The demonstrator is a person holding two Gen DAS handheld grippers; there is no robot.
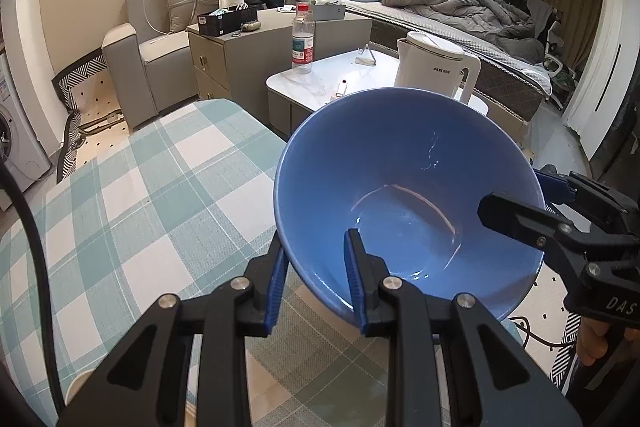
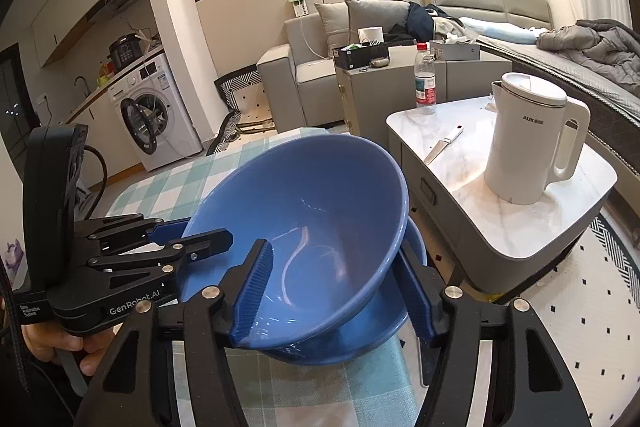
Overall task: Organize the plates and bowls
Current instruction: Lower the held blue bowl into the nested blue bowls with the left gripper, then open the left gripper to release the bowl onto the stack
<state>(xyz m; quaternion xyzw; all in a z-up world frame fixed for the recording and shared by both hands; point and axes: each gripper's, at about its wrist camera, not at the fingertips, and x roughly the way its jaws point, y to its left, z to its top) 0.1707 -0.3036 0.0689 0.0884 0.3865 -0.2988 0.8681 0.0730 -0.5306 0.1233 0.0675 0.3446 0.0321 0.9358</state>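
A blue bowl point(image 1: 400, 167) point(image 2: 320, 187) is tilted toward the sofa side, and in the right wrist view it rests inside a second blue bowl point(image 2: 360, 343) on the checked tablecloth point(image 1: 140, 187). My left gripper point(image 1: 316, 239) point(image 2: 200, 231) is shut on the upper bowl's near rim, one pad inside and one outside. My right gripper point(image 2: 334, 247) point(image 1: 516, 191) straddles the opposite side of the bowls. One of its fingers is inside the upper bowl and the other outside. Its jaws stand wide and the inner pad is off the wall.
Beside the table stands a marble-topped side table point(image 2: 560, 227) with a white kettle point(image 2: 528, 147), a water bottle point(image 2: 425, 83) and a knife point(image 2: 442, 147). A sofa, cabinet and bed lie beyond. A washing machine point(image 2: 156, 115) is at the left. A hand point(image 2: 60, 343) holds the left gripper's handle.
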